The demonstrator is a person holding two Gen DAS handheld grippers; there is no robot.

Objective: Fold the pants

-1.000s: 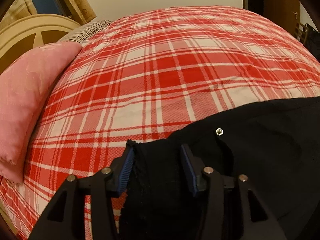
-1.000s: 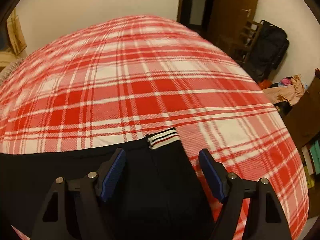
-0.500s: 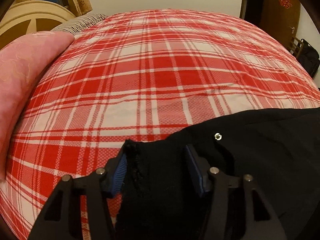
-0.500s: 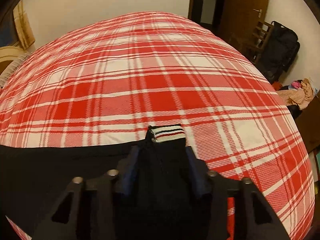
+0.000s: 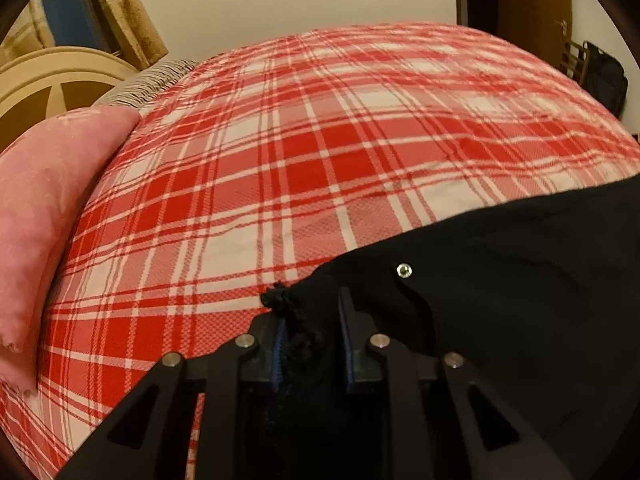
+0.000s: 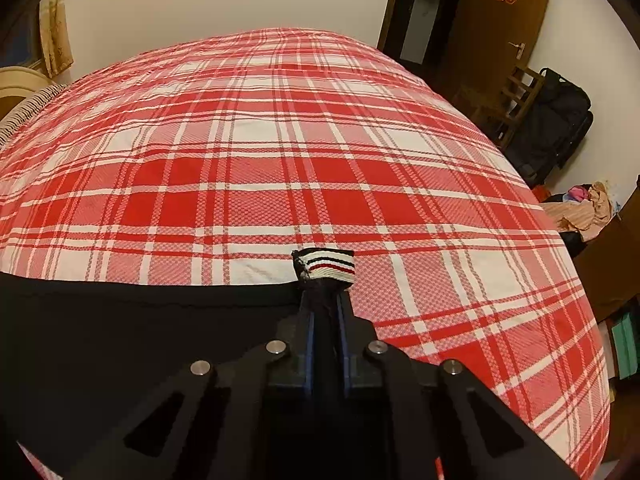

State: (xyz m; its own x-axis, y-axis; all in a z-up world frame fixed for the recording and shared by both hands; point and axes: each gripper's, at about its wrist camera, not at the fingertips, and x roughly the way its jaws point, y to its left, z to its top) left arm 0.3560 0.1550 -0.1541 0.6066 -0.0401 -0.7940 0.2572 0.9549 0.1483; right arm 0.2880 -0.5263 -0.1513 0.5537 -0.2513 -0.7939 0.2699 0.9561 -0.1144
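Observation:
Black pants [image 5: 520, 280] lie along the near edge of a bed with a red and white plaid cover [image 5: 300, 160]. My left gripper [image 5: 312, 320] is shut on a bunched, frayed corner of the black fabric; a silver snap button [image 5: 404, 270] shows just to its right. In the right wrist view the pants [image 6: 140, 332] stretch off to the left. My right gripper [image 6: 325, 312] is shut on their edge, and a white, black and red striped tab [image 6: 326, 266] sticks up past the blue pads.
A pink pillow [image 5: 44, 208] and a cream headboard [image 5: 52, 84] sit at the left end of the bed. A wooden chair [image 6: 516, 96], a black bag [image 6: 556, 120] and a heap of clothes [image 6: 584, 212] stand off the right side.
Both grippers went from open to shut on the pants' edge: the right one closed half a second ago, the left one only now. The gripped fabric is bunched up between the pads.

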